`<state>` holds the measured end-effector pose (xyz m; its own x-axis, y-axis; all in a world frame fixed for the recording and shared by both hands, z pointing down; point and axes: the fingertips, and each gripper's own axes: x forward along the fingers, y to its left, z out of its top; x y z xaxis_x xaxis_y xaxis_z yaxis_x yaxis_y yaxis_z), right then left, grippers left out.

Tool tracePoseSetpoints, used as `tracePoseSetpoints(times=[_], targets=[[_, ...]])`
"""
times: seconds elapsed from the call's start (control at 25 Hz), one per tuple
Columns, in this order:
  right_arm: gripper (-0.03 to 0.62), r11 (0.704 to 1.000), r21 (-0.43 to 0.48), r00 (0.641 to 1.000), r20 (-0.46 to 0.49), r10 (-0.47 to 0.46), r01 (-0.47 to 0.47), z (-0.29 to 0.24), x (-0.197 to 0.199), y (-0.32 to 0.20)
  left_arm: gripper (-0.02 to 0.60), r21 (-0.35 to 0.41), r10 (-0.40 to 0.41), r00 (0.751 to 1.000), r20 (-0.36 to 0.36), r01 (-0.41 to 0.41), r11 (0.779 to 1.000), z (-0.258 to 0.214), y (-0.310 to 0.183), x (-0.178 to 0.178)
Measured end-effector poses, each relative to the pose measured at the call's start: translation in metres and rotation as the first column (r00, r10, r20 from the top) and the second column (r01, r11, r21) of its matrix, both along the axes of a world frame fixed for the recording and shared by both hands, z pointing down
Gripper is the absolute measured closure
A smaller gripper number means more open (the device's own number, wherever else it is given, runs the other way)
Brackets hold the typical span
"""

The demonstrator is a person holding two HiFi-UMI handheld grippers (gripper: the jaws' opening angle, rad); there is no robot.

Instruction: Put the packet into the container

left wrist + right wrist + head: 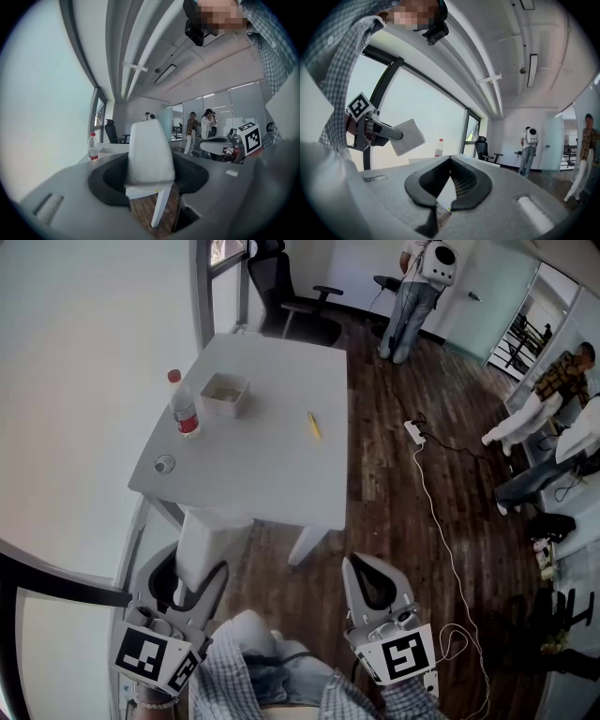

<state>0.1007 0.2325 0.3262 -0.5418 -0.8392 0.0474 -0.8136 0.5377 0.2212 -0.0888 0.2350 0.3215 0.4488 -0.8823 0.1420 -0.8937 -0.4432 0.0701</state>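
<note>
My left gripper is low at the left, before the near edge of the white table, and is shut on a white packet. The left gripper view shows that packet standing upright between the jaws. It shows again as a pale square in the right gripper view. The container, a shallow white square tub, sits far back on the table's left. My right gripper hangs over the wooden floor off the table's near right corner. Its jaws are shut with nothing between them.
A clear bottle with a red cap and label stands just left of the container. A thin yellow item lies mid-table and a small round object near the left corner. A power strip with cable crosses the floor; an office chair and people stand beyond.
</note>
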Motion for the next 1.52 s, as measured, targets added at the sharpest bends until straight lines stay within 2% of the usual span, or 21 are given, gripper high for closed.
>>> tracePoseSetpoints(times=[0.6, 1.08, 1.52], targets=[[0.595, 1.000, 0.005, 1.000, 0.004, 0.016, -0.016, 0.001, -0.003, -0.003, 0.322, 0.010, 0.014, 1.000, 0.005, -0.014, 1.000, -0.003, -0.005, 0.001], [0.595, 0.998, 0.001, 0.998, -0.026, 0.061, -0.061, 0.006, 0.005, -0.034, 0.322, 0.003, 0.044, 0.999, 0.008, -0.044, 0.999, -0.001, -0.037, 0.008], [0.595, 0.998, -0.040, 0.999, 0.006, 0.048, -0.048, 0.005, -0.008, -0.078, 0.322, -0.027, 0.053, 0.998, 0.020, -0.053, 0.998, 0.005, -0.086, 0.003]])
